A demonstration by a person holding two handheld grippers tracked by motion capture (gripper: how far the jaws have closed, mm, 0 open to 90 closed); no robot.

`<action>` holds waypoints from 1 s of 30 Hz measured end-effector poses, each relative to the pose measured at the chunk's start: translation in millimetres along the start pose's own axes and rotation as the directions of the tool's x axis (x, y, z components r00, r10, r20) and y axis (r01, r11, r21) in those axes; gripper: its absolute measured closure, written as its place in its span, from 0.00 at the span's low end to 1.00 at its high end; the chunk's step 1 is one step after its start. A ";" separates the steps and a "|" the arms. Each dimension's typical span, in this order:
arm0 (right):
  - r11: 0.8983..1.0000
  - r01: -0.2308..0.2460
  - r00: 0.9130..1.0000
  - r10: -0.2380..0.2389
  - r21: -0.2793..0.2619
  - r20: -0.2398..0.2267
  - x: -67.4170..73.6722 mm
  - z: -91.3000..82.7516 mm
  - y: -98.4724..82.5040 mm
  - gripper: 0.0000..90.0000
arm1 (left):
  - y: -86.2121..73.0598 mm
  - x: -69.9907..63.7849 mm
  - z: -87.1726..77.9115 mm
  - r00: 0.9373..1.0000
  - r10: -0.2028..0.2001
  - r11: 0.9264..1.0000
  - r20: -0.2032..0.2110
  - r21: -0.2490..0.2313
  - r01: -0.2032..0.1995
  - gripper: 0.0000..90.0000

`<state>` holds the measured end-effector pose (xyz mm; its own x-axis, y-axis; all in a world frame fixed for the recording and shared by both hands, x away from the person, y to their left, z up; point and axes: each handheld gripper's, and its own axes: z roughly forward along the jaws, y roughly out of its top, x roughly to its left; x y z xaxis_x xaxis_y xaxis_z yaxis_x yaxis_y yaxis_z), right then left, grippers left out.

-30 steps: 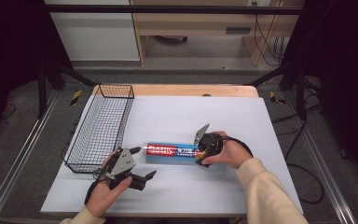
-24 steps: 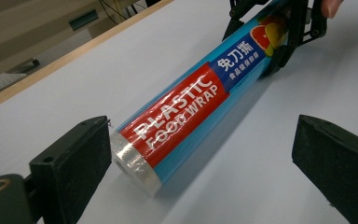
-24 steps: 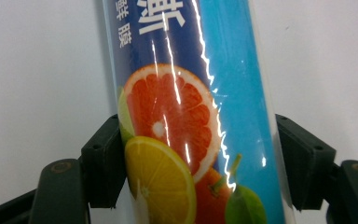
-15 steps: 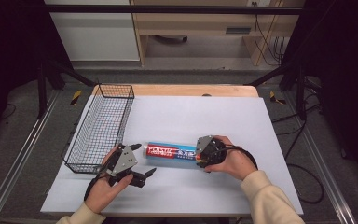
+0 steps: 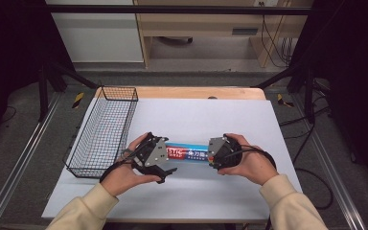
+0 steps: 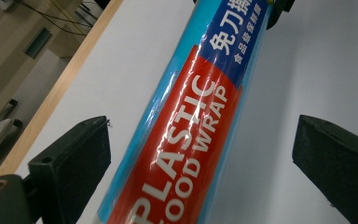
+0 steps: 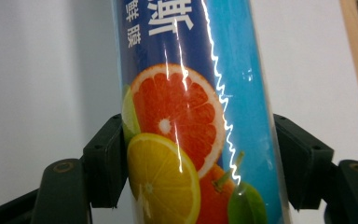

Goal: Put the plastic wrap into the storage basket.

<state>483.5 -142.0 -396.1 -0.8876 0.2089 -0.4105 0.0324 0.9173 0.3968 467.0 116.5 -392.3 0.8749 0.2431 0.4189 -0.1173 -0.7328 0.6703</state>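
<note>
I see a white-topped desk point(image 5: 230, 120) with a wooden far edge, a black wire basket point(image 5: 103, 132) along its left side, grey floor around. My right gripper point(image 5: 212, 154) has just closed and clamps one end of the blue cylindrical roll of plastic food wrap point(image 5: 188, 153). My left gripper point(image 5: 165, 155) straddles the other end, jaws apart, not touching.
</note>
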 end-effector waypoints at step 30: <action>0.996 0.083 0.995 -0.084 0.042 0.044 -3.7 -33.4 29.6 0.33 | 34.2 8.0 34.6 0.991 0.134 0.962 -0.014 0.242 -0.126 0.28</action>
<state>472.4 -127.0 -355.4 -0.8663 0.1453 -0.4780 -0.0215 0.9450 0.3264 486.2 71.3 -387.2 0.8448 0.1517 0.5131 -0.1099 -0.8894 0.4438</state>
